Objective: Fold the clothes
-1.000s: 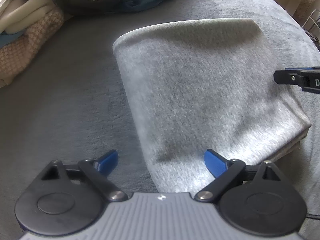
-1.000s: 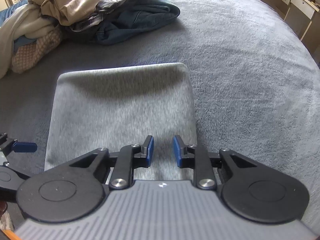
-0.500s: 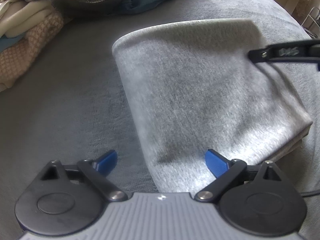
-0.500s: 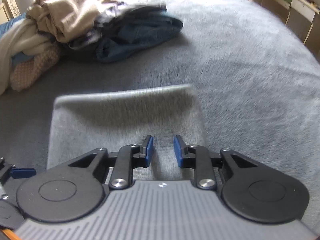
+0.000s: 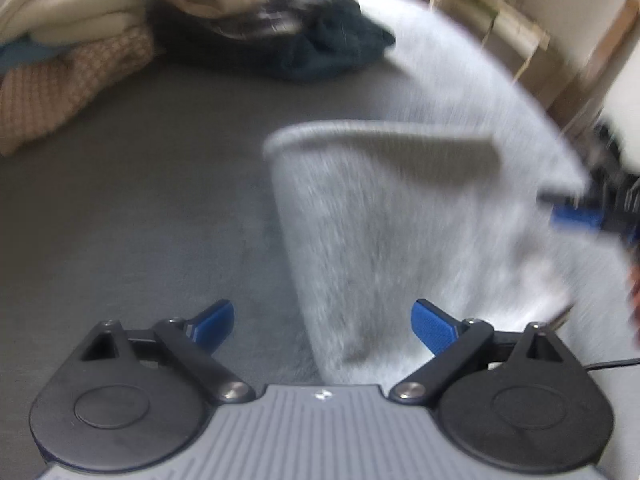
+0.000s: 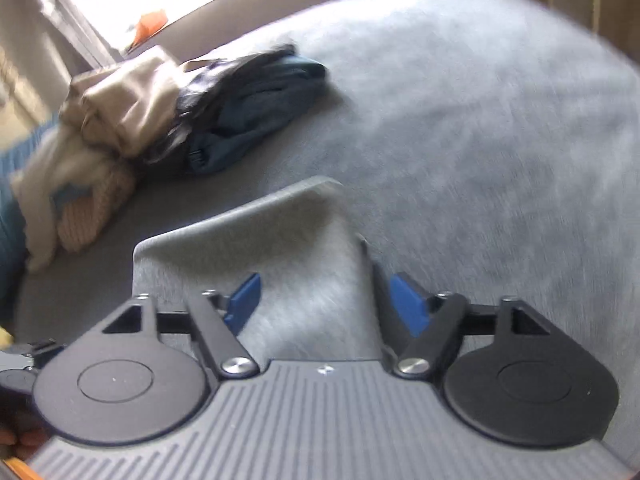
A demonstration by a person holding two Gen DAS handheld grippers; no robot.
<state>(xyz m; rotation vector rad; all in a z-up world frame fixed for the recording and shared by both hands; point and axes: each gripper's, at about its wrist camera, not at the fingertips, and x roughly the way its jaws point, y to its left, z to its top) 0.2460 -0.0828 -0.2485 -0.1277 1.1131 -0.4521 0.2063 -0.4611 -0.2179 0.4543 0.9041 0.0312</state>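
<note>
In the left wrist view we see the left gripper (image 5: 322,326) with its two blue pads spread wide and nothing pinched between them; the folded grey garment (image 5: 400,240) lies flat on the grey bed cover (image 5: 140,200), its near left corner reaching in between the pads, closer to the right one; we count one such folded piece, a pale heathered knit with a rounded fold along its far edge and layered edges at its right side; the right gripper (image 5: 580,216) comes in blurred over the garment's right edge, one blue pad showing; toward the bed's far left corner we see one heap of unfolded clothes (image 5: 180,20), beige, pink-patterned and dark blue.

In the right wrist view the right gripper (image 6: 326,306) has just been opening, and its two pads now stand well apart; the grey garment (image 6: 280,248) lies below and between them, unpinched, its right edge running just inside the right pad; the picture is smeared, so we cannot tell whether the pads touch the cloth; the same heap (image 6: 160,112) sits beyond, near the far left edge of the bed cover (image 6: 480,120), well apart from the garment.
</note>
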